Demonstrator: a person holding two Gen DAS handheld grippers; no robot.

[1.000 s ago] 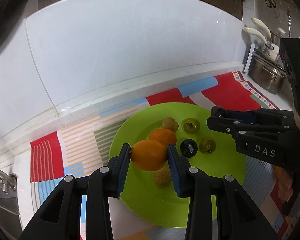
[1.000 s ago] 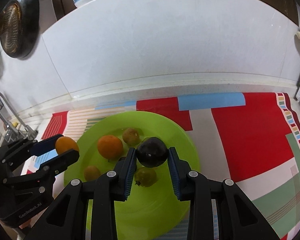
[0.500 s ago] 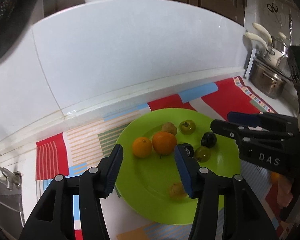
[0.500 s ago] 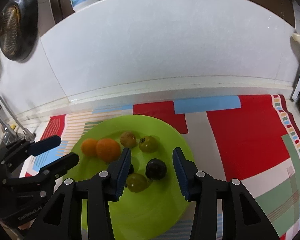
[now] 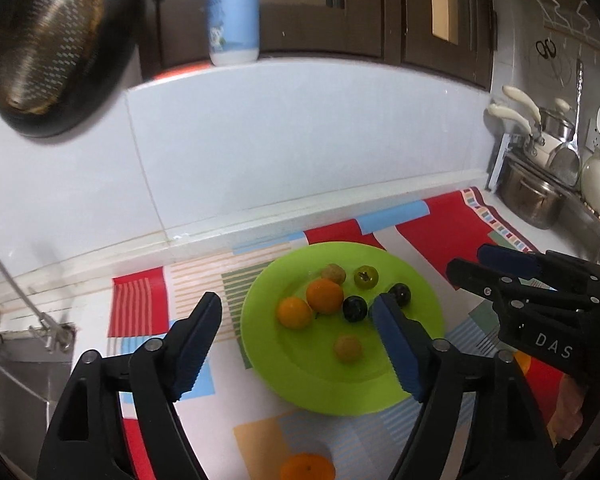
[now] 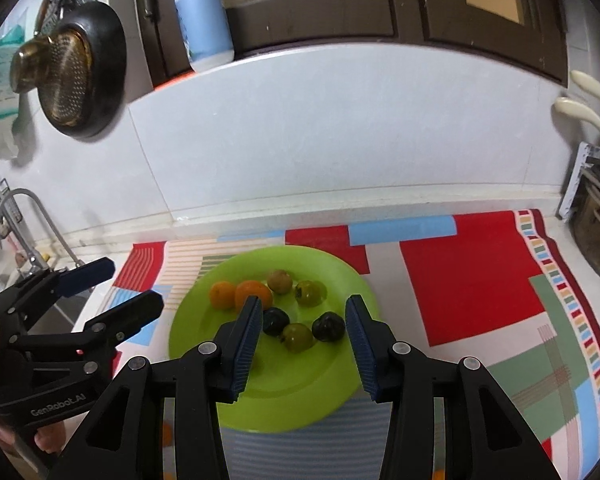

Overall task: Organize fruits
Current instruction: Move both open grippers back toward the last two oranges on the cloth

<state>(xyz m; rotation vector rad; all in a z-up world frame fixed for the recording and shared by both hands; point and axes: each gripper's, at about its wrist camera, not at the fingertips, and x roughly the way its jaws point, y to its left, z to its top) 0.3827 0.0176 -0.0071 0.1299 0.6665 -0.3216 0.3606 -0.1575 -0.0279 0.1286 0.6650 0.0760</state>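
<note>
A green plate (image 5: 340,384) on the patterned mat holds two oranges (image 5: 294,312) side by side, two dark round fruits (image 5: 355,308) and some small green and yellowish ones (image 5: 347,348). My left gripper (image 5: 296,308) hovers above the plate's left part. Its jaws are opening, with nothing pressed between the pads. Over the plate's front, my right gripper (image 6: 303,306) stands open, and the dark fruits (image 6: 329,327) and a green one (image 6: 297,337) lie loose below it. In each wrist view the other gripper shows at the side: right gripper (image 5: 470,261), left gripper (image 6: 130,284).
The colourful mat (image 6: 472,280) covers the counter up to a white backsplash. One more orange (image 5: 307,466) lies on the mat near the front. A steel pot (image 5: 532,200) stands at the right, a sink tap (image 6: 32,220) at the left, and a blue bottle (image 5: 233,12) on the ledge.
The left gripper let go of an orange and the right let go of a dark fruit. Both fruits now lie on the plate. Both grippers rose and drew back.
</note>
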